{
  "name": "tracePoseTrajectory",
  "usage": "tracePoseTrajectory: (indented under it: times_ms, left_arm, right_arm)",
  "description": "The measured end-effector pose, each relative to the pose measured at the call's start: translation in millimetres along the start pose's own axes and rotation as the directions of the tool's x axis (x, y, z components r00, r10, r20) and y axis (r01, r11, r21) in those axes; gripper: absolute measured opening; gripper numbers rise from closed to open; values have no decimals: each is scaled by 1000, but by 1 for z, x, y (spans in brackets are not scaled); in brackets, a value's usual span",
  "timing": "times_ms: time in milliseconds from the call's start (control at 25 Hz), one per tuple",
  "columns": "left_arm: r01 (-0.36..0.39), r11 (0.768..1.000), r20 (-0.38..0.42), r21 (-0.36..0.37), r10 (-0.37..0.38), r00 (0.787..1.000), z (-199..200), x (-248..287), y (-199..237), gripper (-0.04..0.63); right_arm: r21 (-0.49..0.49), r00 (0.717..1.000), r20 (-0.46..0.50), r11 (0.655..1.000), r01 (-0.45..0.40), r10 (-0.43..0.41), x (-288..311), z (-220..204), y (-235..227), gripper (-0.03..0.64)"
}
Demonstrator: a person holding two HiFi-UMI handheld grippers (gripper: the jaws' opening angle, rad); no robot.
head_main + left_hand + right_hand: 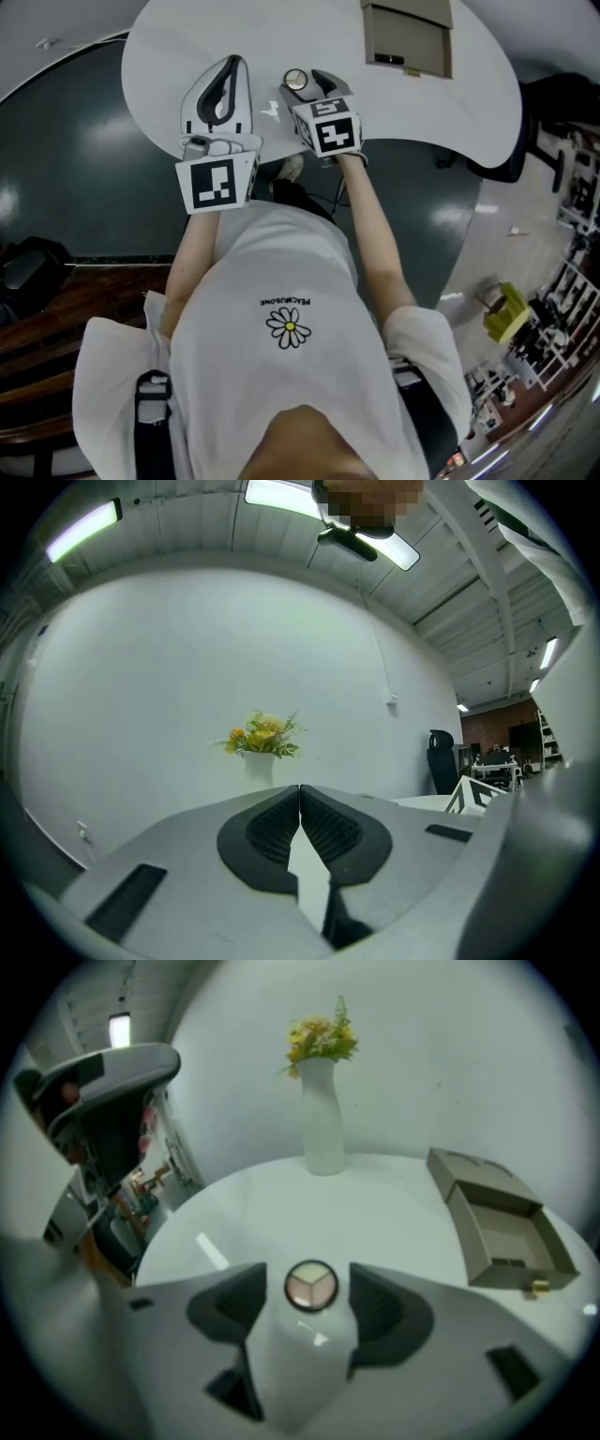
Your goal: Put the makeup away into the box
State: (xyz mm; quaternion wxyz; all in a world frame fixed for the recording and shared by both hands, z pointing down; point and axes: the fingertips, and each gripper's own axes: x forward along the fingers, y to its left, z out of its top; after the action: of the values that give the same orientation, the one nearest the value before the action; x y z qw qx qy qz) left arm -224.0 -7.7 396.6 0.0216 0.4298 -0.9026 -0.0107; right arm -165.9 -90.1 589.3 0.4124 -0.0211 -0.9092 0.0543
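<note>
On the round white table [431,112], near its front edge: small round makeup compact [310,1286], lying between the spread jaws of the right gripper [302,86], touched by neither. Just to the left, side by side with it, the left gripper [230,66], jaws together with nothing between. Farther back and to the right, well apart from the compact, open tan cardboard box [408,37]. At the table's far side, left of the box, white ceramic vase of yellow flowers [322,1119].
</note>
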Motion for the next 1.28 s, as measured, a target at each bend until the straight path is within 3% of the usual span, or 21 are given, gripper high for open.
tracePoseTrajectory:
  times_ms: [720, 1280]
  left_arm:
    - [-29, 999, -18, -32, 29, 999, -12, -1, 20, 25]
    - [-25, 999, -9, -37, 25, 1000, -13, -1, 20, 25]
  right_arm:
    - [-9, 994, -103, 999, 41, -42, 23, -19, -5, 272]
    - [12, 993, -95, 997, 77, -76, 23, -20, -12, 230]
